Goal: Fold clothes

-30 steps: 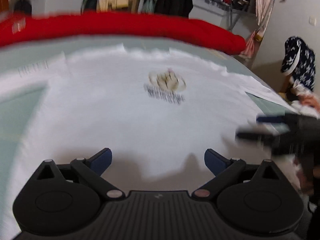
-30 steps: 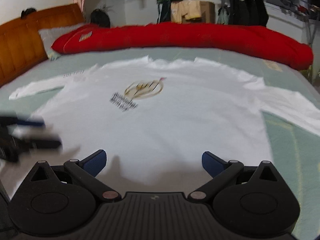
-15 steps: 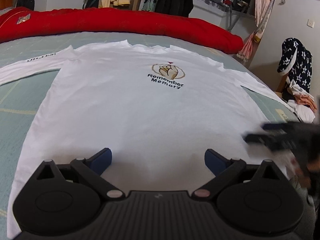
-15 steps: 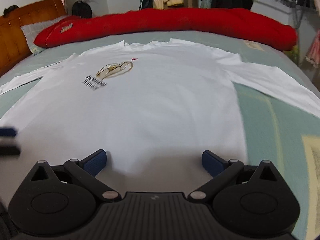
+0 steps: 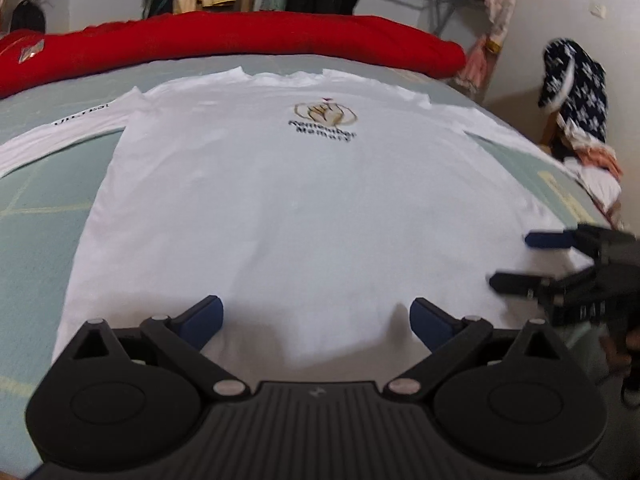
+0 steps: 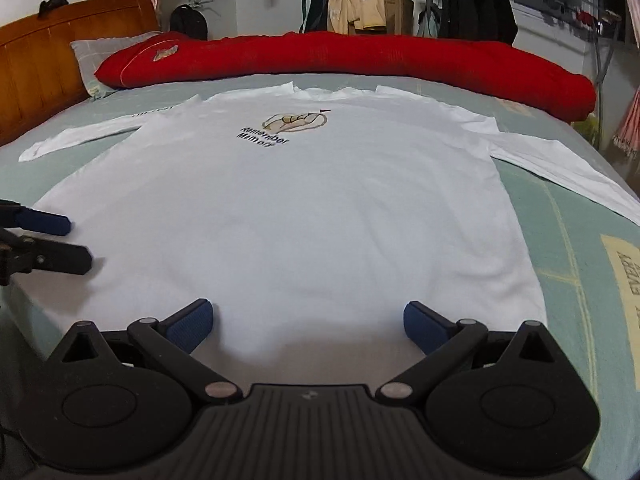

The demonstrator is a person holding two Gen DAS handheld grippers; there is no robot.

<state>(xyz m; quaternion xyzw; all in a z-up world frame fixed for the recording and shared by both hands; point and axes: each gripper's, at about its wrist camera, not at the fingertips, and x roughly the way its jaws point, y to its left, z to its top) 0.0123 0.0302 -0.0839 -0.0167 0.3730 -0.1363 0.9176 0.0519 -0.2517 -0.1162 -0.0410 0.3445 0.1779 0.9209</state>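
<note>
Fingers [image 5: 202, 316] of the left gripper [image 5: 316, 318] and right gripper [image 6: 306, 320], blue ribbed pads on black links, are spread wide and hold nothing. Both hover over the hem of a white long-sleeved T-shirt [image 6: 304, 208] lying flat, sleeves outstretched, on the pale green bed [image 6: 576, 248].

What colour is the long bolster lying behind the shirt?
Red; the bolster shows best in the right wrist view.
</note>
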